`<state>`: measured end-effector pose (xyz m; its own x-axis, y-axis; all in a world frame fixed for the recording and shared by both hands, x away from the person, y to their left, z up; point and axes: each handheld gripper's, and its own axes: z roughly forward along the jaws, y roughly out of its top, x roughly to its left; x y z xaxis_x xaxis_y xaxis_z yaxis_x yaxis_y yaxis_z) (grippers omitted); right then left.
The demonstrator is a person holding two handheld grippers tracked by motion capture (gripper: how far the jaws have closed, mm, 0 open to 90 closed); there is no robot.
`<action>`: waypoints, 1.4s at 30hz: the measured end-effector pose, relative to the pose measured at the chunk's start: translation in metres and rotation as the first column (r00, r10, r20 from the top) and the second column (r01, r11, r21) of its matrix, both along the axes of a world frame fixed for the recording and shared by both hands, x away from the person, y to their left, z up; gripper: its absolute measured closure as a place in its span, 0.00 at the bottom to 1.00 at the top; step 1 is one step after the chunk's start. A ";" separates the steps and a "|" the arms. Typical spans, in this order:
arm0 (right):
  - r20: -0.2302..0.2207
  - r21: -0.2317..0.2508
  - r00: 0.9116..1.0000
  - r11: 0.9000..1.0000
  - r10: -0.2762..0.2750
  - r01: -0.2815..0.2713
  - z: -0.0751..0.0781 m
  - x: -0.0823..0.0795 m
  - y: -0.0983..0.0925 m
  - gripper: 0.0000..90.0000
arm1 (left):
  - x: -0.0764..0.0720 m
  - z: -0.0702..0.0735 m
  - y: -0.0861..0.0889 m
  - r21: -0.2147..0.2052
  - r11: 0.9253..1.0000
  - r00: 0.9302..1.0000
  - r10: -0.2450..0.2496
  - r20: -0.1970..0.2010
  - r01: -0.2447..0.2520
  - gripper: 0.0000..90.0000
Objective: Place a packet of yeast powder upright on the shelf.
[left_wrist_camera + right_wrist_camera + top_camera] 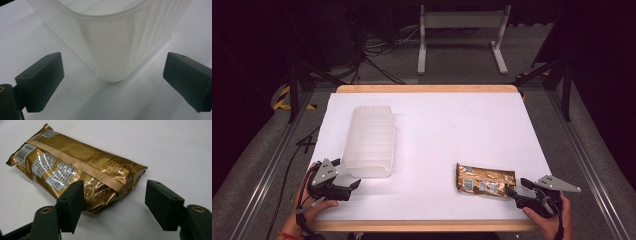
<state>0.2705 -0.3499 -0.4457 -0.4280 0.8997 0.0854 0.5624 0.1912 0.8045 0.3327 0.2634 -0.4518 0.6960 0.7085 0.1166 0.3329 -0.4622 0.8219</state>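
Right gripper (113, 205): fingers open, straddling the near end of the crinkled gold foil packet (75, 172), unclamped. Left gripper (112, 82): fingers wide open, facing the translucent ribbed plastic tub (112, 37), holding nothing.

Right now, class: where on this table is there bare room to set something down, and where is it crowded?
Bare: the white sheet between the plastic tub and the gold packet, plus the far right part. Crowded: the near left corner, left gripper at the tub; the near right, right gripper at the packet.
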 end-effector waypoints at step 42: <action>0.216 0.017 0.947 0.969 0.238 -0.247 0.083 0.017 0.047 0.98 | -0.001 0.001 0.000 -0.011 1.000 1.000 0.006 -0.003 -0.006 0.05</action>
